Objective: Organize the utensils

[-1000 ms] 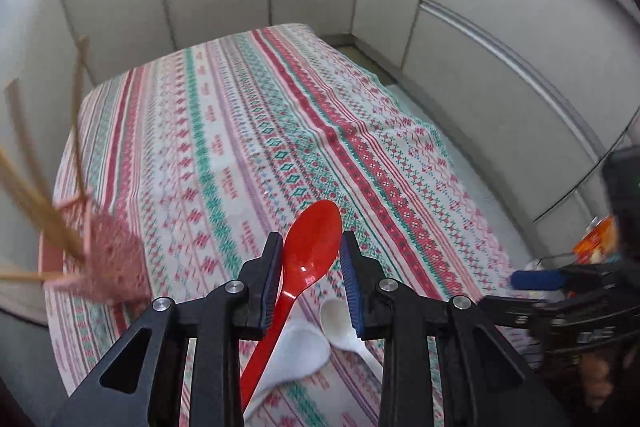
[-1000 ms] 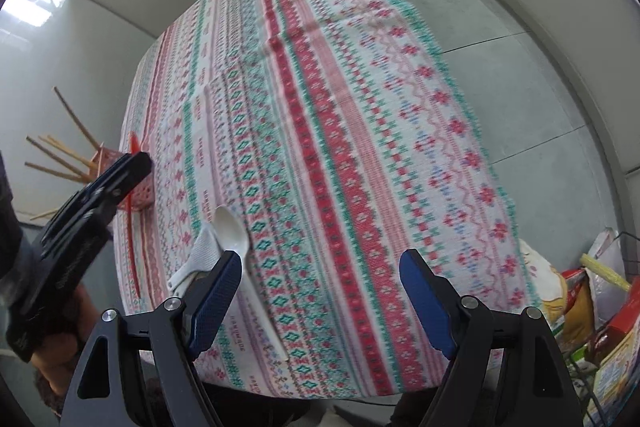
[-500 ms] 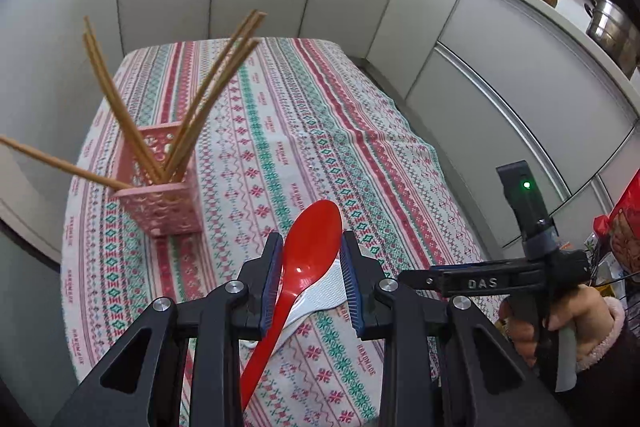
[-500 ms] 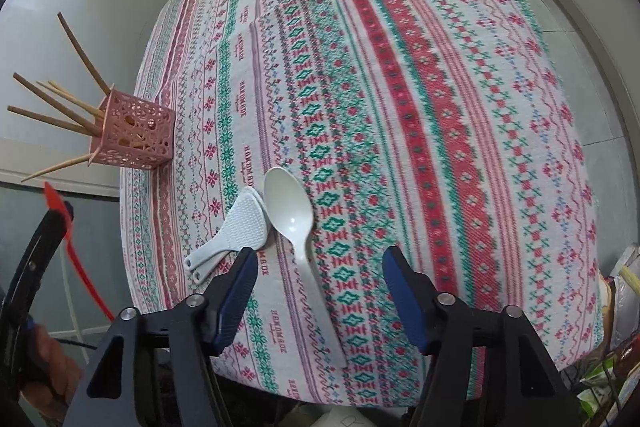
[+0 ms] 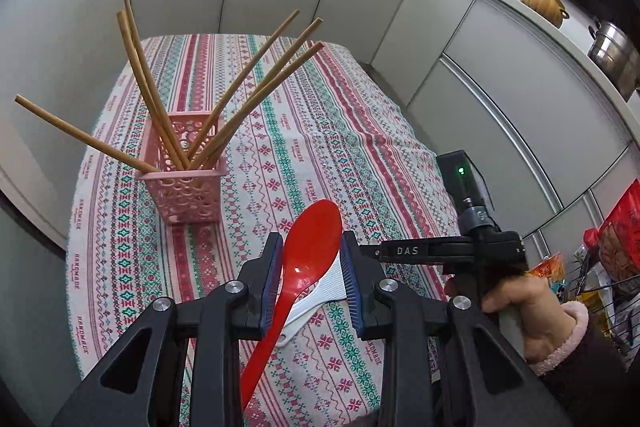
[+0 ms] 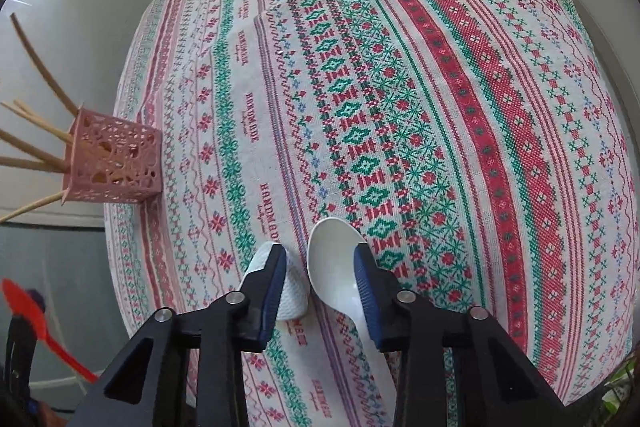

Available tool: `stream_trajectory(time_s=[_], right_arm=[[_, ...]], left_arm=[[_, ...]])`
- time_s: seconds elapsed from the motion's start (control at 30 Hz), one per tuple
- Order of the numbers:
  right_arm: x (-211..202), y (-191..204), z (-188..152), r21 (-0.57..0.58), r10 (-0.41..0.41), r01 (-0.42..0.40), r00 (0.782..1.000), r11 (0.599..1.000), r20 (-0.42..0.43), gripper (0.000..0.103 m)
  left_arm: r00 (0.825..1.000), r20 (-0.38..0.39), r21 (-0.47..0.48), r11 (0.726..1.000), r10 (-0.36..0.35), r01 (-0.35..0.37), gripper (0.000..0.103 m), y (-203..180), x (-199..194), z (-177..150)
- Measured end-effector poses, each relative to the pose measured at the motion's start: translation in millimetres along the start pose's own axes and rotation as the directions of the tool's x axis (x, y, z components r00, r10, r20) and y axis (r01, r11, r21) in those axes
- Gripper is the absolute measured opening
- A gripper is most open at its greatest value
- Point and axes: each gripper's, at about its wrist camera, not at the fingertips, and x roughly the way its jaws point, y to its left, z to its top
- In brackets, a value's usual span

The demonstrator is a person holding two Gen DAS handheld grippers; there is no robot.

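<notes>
My left gripper (image 5: 310,247) is shut on a red plastic spoon (image 5: 316,227), held bowl-forward in the air above the table's near edge. Ahead and to the left stands a pink perforated holder (image 5: 188,187) with several wooden chopsticks (image 5: 256,67) fanned out of it. My right gripper (image 6: 319,253) is down at the cloth, its jaws closing around a white spoon (image 6: 336,267). The right pad sits at the bowl's edge; the left pad rests over a white rice paddle (image 6: 294,295), a small gap from the spoon. The red spoon (image 6: 28,311) shows far left.
A striped patterned tablecloth (image 6: 440,67) covers the table, with grey wall panels close behind and on the left. The holder (image 6: 116,163) sits near the table's left edge. A hand in a pink-cuffed sleeve (image 5: 552,323) holds the right gripper. Pots (image 5: 612,51) stand on a high ledge.
The left gripper swung with the red spoon until the pink holder came in front of it. The right gripper came down over the white spoon and its jaws narrowed around it.
</notes>
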Motion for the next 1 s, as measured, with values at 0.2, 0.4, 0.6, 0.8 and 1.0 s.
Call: stream_trajectory(time_s=[0.2,0.4,0.6,0.8,1.0], right_arm=[[5.7,0.9,1.8,0.006,-0.024,0.024,1.0,1.0,0.019,0.016],[-7.6,-12.1,1.6,-0.014,-0.012,0.013,0.999,1.0,0.032,0.008],[-28.5,-12.7,-2.5,-0.063,-0.016,0.021,0.997,0.998,0.078,0.003],[-57.6,-7.4,-6.3,-0.099,0.031,-0.017,0.989,0.995,0.144,0.003],[-90.9,8.5,-9.3,-0.139,0.108,-0.077,0.965,0.987,0.237,0.002]], left_arm=[[1.0,0.005,-0.018,1.0,0.0,0.0,0.031,6.5,-2.2,0.6],[0.999,0.033,-0.043,0.999,-0.008,0.01,0.031,11.6,-10.0,0.8],[0.99,0.135,-0.093,0.994,-0.042,0.054,0.031,24.4,-33.5,10.7],[0.942,0.333,-0.147,0.984,-0.049,0.104,0.031,42.1,-68.4,31.1],[0.867,0.494,-0.146,0.977,-0.066,0.157,0.031,55.0,-69.5,60.8]])
